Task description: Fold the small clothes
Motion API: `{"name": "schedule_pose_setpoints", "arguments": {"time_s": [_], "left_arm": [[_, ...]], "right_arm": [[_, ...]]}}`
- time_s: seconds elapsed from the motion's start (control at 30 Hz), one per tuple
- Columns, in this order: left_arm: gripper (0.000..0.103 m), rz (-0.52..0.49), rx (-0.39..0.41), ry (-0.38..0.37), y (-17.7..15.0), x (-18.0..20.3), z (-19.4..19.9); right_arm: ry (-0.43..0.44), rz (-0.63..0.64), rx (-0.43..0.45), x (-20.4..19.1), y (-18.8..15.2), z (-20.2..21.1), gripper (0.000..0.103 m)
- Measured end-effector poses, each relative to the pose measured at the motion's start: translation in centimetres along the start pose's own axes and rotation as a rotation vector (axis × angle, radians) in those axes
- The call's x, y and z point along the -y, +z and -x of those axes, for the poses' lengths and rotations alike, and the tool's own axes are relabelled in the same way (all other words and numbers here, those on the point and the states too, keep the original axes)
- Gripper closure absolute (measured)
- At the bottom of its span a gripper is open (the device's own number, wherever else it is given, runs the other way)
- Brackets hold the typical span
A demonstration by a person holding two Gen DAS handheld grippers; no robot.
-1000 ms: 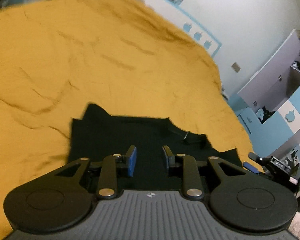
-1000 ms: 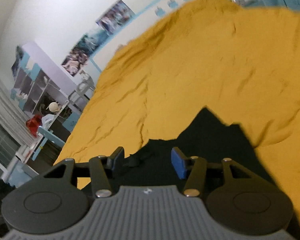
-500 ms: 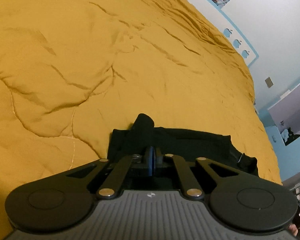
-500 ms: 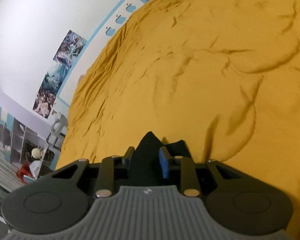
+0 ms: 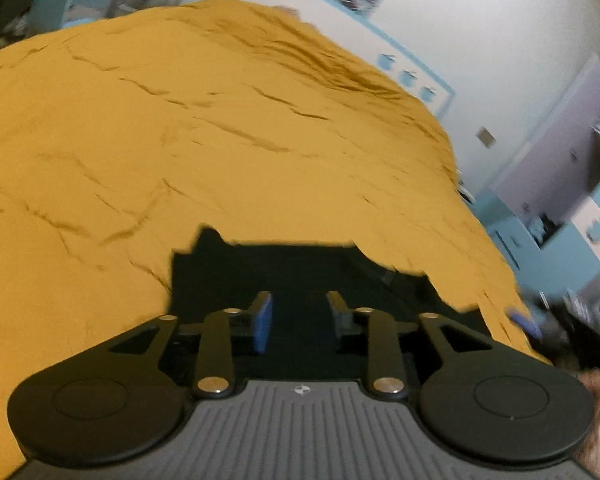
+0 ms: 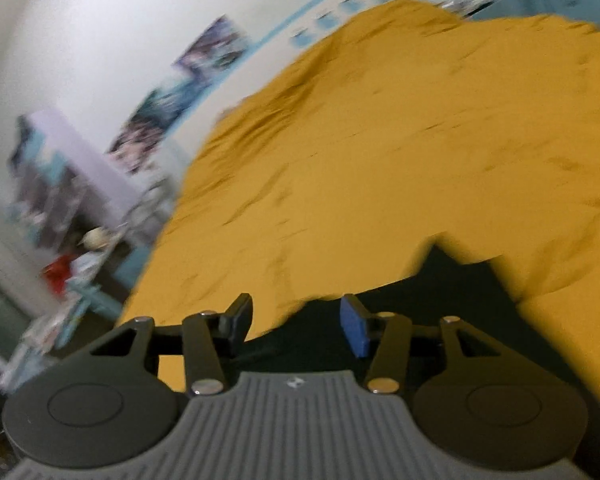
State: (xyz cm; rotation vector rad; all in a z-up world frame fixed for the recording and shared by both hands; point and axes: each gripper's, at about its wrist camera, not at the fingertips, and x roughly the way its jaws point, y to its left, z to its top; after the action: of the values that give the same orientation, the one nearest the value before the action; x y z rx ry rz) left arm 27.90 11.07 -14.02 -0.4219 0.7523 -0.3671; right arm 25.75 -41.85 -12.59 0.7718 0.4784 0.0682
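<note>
A small black garment (image 5: 300, 268) lies flat on the mustard-yellow bedspread (image 5: 180, 140). My left gripper (image 5: 299, 312) is open and empty just above the garment's near part. In the right wrist view the same black garment (image 6: 452, 288) lies under and ahead of my right gripper (image 6: 296, 316), which is open and empty, its left finger over bare bedspread (image 6: 380, 160). The right gripper's blue pad and body show blurred at the left wrist view's right edge (image 5: 524, 322). Both views are motion-blurred.
The bed fills most of both views. A white wall with posters and a blue border (image 5: 420, 88) runs behind it. Lilac and blue shelving (image 5: 560, 184) stands past the bed's right side; cluttered shelves with a red object (image 6: 60, 272) show in the right wrist view.
Half a second ago both grippers were shut on the black garment, lifting its edge. Now both have opened and pulled back, and the garment lies flat on the bed.
</note>
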Motion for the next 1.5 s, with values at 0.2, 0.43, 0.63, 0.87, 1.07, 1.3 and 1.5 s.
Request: {"name": "schedule_pose_setpoints", "arguments": {"time_s": [0.2, 0.43, 0.63, 0.87, 1.07, 1.3, 1.5], "left_arm": [[0.066, 0.124, -0.055, -0.054, -3.9, -1.3, 0.6], [0.066, 0.165, -0.112, -0.017, -6.2, -4.3, -0.7], [0.066, 0.175, -0.088, -0.01, -6.3, -4.4, -0.7], [0.066, 0.149, -0.087, -0.01, -6.9, -3.3, 1.3], [0.065, 0.135, -0.094, -0.001, -8.4, -3.7, 3.9], [0.062, 0.096, -0.106, 0.062, -10.2, -4.7, 4.0], [0.062, 0.105, -0.108, 0.036, -9.4, -5.1, 4.6]], "right_arm": [[0.01, -0.05, -0.093, -4.3, -4.6, -7.9, 0.056], [-0.166, -0.127, -0.131, -2.0, -8.0, -13.6, 0.058], [-0.154, -0.088, -0.142, -3.3, -10.3, -9.1, 0.057], [-0.149, -0.055, -0.235, -4.2, -15.9, 0.1, 0.057], [-0.162, 0.009, -0.27, -5.0, -21.8, 8.0, 0.057], [-0.165, 0.091, -0.243, -5.1, -24.9, 10.2, 0.055], [-0.189, 0.089, -0.233, -6.1, -24.2, 9.8, 0.051]]}}
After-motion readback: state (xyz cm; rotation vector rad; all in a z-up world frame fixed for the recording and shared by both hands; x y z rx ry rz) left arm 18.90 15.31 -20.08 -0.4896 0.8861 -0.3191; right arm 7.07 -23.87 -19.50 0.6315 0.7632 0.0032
